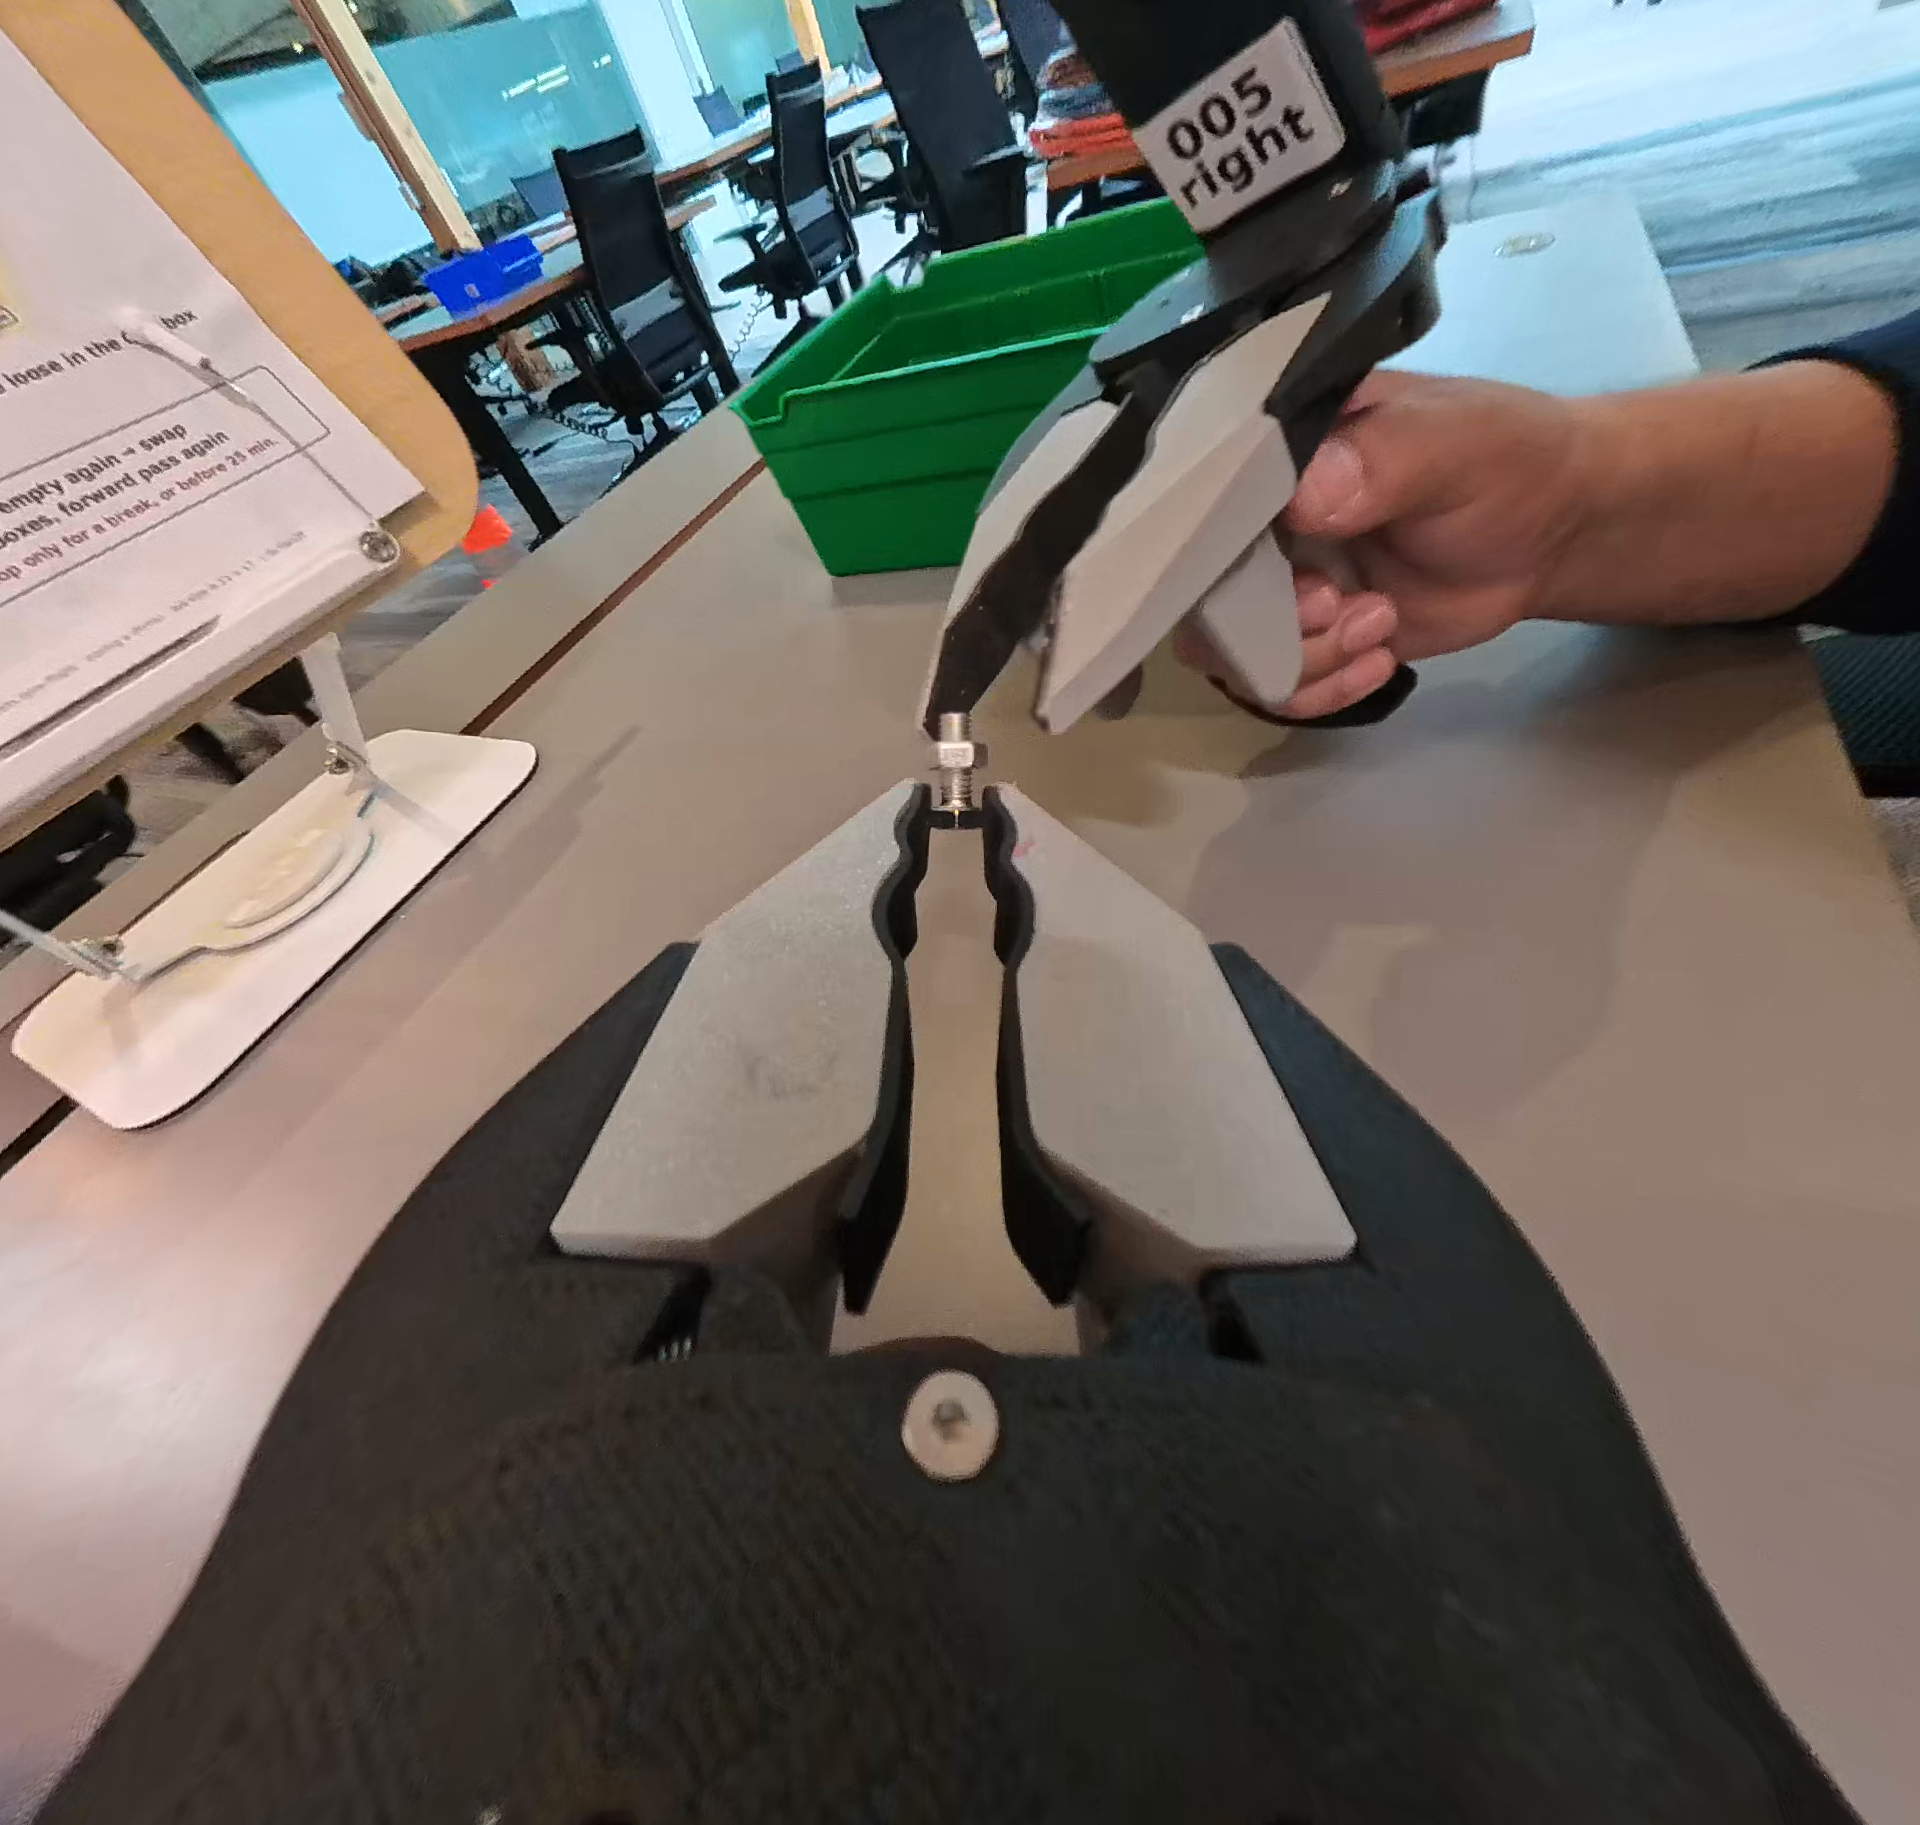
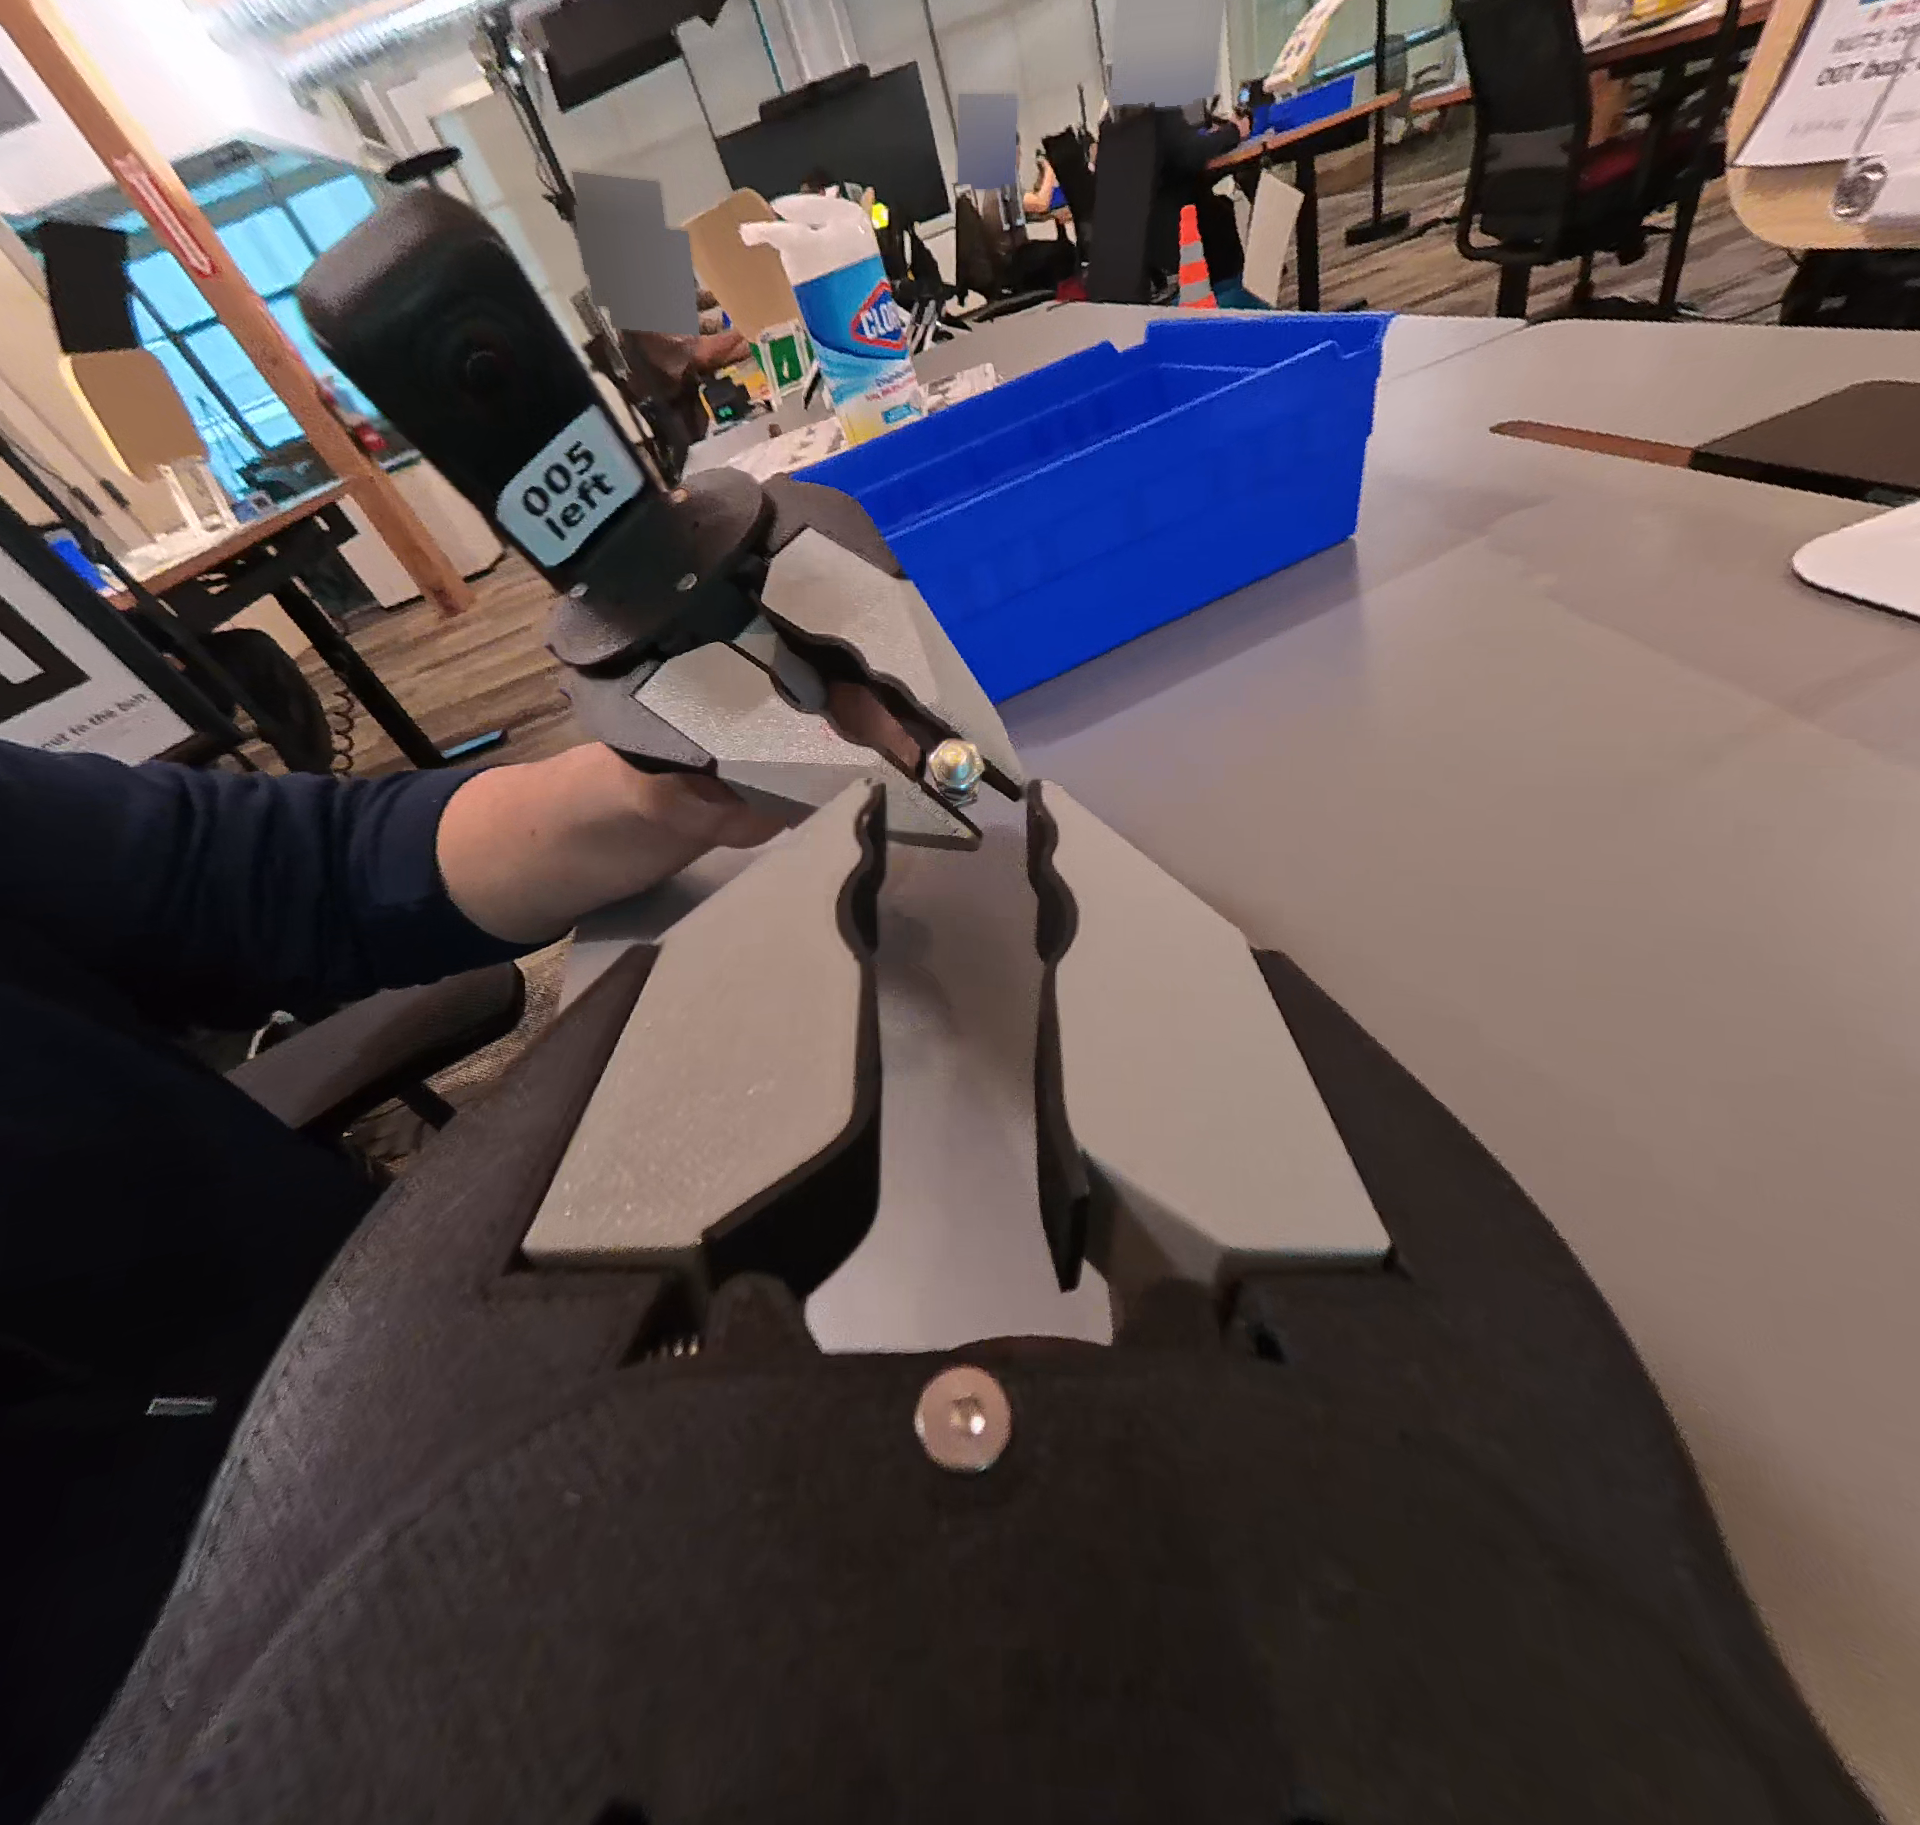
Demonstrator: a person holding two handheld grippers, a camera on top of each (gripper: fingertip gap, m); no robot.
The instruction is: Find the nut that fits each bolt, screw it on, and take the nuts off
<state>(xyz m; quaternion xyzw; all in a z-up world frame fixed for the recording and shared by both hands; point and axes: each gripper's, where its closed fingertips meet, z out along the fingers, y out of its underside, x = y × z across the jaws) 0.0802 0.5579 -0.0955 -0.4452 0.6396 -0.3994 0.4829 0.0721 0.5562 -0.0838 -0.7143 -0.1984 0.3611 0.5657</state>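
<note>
Bolt (image 1: 954, 778) clamped in left gripper (image 1: 956, 807), nut (image 1: 954, 757) on

Grey table (image 1: 1455, 944), green bin (image 1: 914, 445), blue bin (image 2: 1143, 497), white stand base (image 1: 270, 902)

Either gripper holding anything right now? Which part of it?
Left gripper clamps the silver bolt by its head end, the nut threaded on the shaft above. Right gripper is open over it, holding nothing.

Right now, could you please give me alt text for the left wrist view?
The left gripper clamps a silver bolt by its head, a nut threaded on it. The right gripper hangs open above, near a green bin.
</note>
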